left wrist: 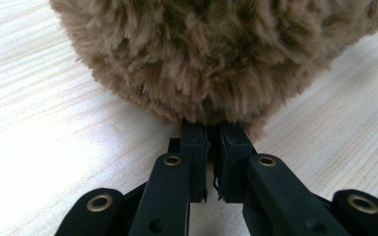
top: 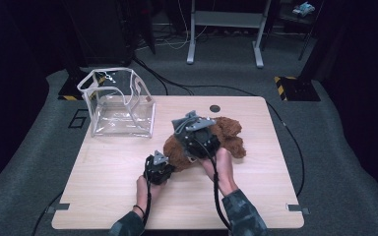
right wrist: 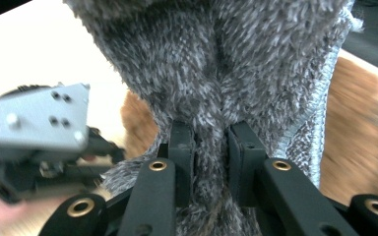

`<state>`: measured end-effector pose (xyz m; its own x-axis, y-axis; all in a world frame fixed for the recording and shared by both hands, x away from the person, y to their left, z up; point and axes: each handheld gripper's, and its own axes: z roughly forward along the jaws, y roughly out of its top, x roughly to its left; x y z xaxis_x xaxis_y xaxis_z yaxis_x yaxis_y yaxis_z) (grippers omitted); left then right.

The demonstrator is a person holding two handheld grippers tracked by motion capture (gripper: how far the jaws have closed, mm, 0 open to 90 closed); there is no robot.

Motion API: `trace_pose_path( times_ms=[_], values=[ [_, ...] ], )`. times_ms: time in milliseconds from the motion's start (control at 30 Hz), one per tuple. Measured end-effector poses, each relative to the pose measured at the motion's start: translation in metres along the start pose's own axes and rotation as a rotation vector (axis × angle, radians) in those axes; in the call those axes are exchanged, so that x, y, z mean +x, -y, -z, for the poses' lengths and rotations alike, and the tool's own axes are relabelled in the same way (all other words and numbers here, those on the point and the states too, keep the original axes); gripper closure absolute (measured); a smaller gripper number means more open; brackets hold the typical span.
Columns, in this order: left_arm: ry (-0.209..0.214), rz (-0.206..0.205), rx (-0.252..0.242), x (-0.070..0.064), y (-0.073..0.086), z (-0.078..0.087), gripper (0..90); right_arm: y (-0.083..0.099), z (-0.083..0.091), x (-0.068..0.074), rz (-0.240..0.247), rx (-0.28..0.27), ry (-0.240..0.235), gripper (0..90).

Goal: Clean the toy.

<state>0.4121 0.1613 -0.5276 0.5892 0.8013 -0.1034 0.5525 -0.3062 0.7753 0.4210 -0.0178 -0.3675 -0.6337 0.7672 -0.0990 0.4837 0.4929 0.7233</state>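
Note:
A brown plush toy [top: 229,130] lies on the wooden table [top: 113,167], right of centre. My left gripper [top: 169,161] sits at the toy's near-left edge. In the left gripper view its jaws are shut on a tuft of the plush toy [left wrist: 202,54] at the left gripper [left wrist: 214,135] tips. My right gripper [top: 192,147] is on top of the toy. Its jaws pinch a fold of the plush toy [right wrist: 216,64], which looks greyish up close at the right gripper [right wrist: 211,142]. The left gripper [right wrist: 39,123] shows blurred beside it.
A clear plastic box-shaped bag [top: 120,103] stands open at the table's back left corner. A small dark round grommet [top: 215,108] sits near the back edge. Cables run over the grey floor around the table.

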Motion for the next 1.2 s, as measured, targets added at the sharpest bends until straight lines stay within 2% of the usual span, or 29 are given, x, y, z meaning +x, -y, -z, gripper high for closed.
trace_pose_path(
  times_ms=[33, 100, 133, 167, 200, 233, 267, 367, 400, 433, 633, 767, 933, 1067, 1133, 1200],
  values=[
    [0.000, 0.004, 0.001, -0.001, 0.000, 0.000, 83.8, -0.005, -0.012, 0.003, 0.014, 0.012, -0.020, 75.4],
    [-0.014, -0.017, -0.005, -0.002, 0.000, 0.000, 83.8, -0.008, -0.029, 0.007, 0.009, 0.045, -0.041, 75.4],
    [-0.017, -0.024, -0.004, -0.002, 0.000, 0.000, 83.9, -0.008, -0.036, 0.010, -0.022, 0.093, -0.041, 75.4],
    [-0.020, -0.028, -0.004, -0.002, 0.000, -0.001, 83.8, -0.006, -0.043, 0.008, -0.011, 0.106, -0.028, 75.3],
    [-0.014, -0.020, -0.007, -0.002, 0.000, -0.001, 83.8, -0.003, -0.048, 0.006, -0.030, 0.117, -0.020, 75.4],
    [-0.013, -0.031, -0.002, -0.001, 0.000, 0.000, 83.9, 0.000, -0.051, 0.000, -0.033, 0.102, -0.029, 75.5],
    [-0.017, -0.030, 0.000, -0.001, 0.000, 0.000, 83.9, 0.002, -0.051, -0.005, -0.065, 0.090, -0.028, 75.4],
    [-0.015, -0.027, 0.003, -0.001, 0.000, 0.000, 84.0, 0.009, -0.047, -0.018, -0.093, 0.095, 0.016, 75.5],
    [-0.016, -0.028, 0.002, -0.001, 0.000, 0.000, 84.0, 0.013, -0.045, -0.022, -0.116, 0.103, 0.040, 75.5],
    [-0.013, -0.025, 0.003, -0.001, 0.000, 0.000, 84.0, 0.015, -0.045, -0.026, -0.109, 0.101, 0.051, 75.5],
    [-0.017, -0.028, 0.004, 0.000, 0.000, 0.000, 84.1, 0.040, -0.044, -0.048, -0.137, 0.136, 0.112, 75.5],
    [-0.017, -0.024, 0.004, 0.000, 0.000, 0.000, 84.1, 0.052, -0.041, -0.058, -0.144, 0.147, 0.158, 75.5],
    [-0.018, -0.028, 0.006, 0.002, 0.000, 0.000, 84.1, 0.073, -0.043, -0.068, -0.161, 0.193, 0.186, 75.7],
    [-0.017, -0.021, 0.005, 0.004, 0.000, 0.001, 83.9, 0.092, -0.052, -0.073, -0.202, 0.213, 0.151, 75.9],
    [-0.023, -0.024, 0.004, 0.004, 0.000, 0.000, 83.8, 0.097, -0.057, -0.072, -0.233, 0.219, 0.111, 76.0],
    [-0.035, -0.026, 0.004, 0.006, -0.001, 0.001, 83.1, 0.099, -0.060, -0.070, -0.243, 0.219, 0.086, 76.1]
  ],
)
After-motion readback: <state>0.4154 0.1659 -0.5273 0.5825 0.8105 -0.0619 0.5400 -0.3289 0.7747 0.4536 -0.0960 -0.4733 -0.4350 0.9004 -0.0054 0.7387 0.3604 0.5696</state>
